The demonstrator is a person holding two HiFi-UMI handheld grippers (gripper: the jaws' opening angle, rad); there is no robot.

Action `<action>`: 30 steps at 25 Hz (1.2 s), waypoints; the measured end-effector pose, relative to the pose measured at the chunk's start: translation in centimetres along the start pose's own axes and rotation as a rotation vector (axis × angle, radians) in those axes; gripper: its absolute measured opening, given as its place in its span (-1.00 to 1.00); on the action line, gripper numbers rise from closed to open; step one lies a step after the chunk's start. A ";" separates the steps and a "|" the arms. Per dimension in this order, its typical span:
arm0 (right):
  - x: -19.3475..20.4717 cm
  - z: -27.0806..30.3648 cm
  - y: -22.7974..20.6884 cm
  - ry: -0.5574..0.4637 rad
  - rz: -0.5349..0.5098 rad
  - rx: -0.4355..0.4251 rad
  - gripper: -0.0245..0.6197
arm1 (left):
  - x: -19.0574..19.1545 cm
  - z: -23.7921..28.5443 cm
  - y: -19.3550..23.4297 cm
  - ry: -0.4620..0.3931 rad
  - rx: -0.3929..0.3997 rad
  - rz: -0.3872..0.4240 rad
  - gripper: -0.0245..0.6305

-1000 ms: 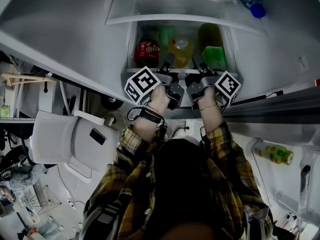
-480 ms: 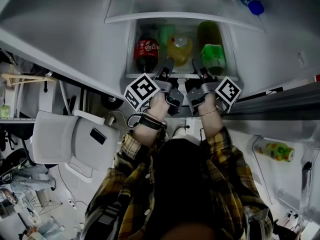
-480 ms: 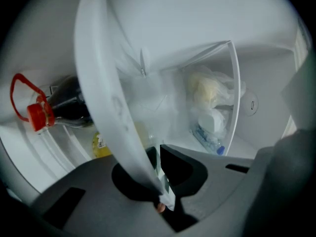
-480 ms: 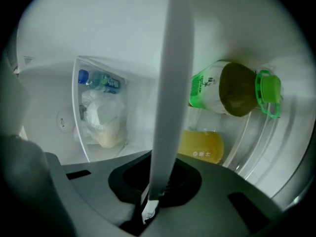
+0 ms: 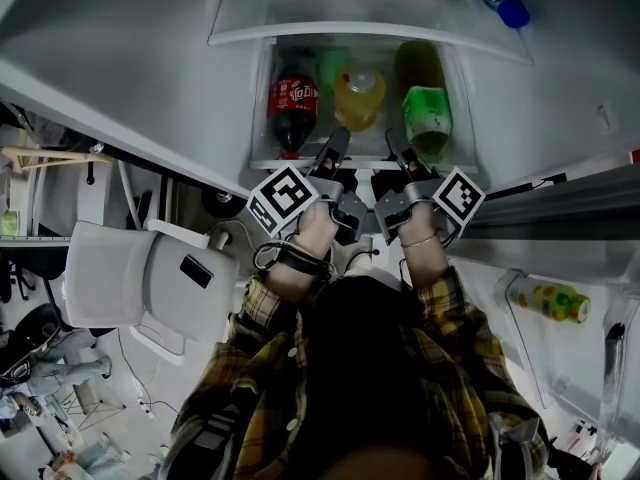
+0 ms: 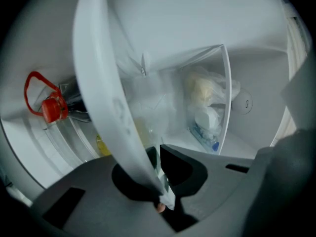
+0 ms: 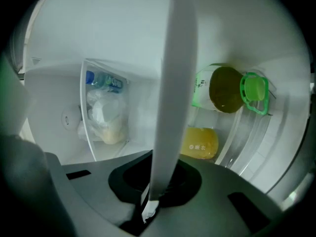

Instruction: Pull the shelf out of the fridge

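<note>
Head view puts your left gripper [image 5: 336, 140] and right gripper [image 5: 394, 140] side by side on the front rim of the shelf [image 5: 268, 162], low in the open fridge [image 5: 560, 98]. A cola bottle [image 5: 293, 106], yellow bottle [image 5: 358, 98] and green bottle [image 5: 426, 113] show just beyond that rim. In both gripper views your jaws are nearly closed and pinch the shelf's thin white edge between them.

Head overhead; gripper cameras at shelf [image 5: 285, 162]
</note>
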State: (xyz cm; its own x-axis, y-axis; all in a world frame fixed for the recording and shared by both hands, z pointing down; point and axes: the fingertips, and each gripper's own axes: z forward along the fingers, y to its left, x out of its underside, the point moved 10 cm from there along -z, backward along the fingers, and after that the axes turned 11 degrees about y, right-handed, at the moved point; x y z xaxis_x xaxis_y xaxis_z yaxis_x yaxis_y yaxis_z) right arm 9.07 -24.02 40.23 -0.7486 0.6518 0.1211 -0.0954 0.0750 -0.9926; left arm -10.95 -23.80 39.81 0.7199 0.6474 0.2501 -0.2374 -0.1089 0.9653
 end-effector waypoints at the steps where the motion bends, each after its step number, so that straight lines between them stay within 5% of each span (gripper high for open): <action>1: 0.2 -0.2 0.0 0.002 0.000 -0.002 -0.83 | 0.1 -0.2 0.0 0.002 0.000 0.003 -0.82; 30: 3.4 -4.6 0.9 0.023 -0.040 -0.009 -0.83 | 3.8 -4.3 -1.0 0.005 0.023 0.019 -0.81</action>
State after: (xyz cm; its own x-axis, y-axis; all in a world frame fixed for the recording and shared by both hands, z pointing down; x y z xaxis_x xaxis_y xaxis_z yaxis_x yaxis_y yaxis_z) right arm 9.46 -18.32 39.76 -0.7291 0.6653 0.1608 -0.1193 0.1078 -0.9870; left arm -10.80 -18.00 39.42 0.7121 0.6490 0.2677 -0.2356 -0.1384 0.9620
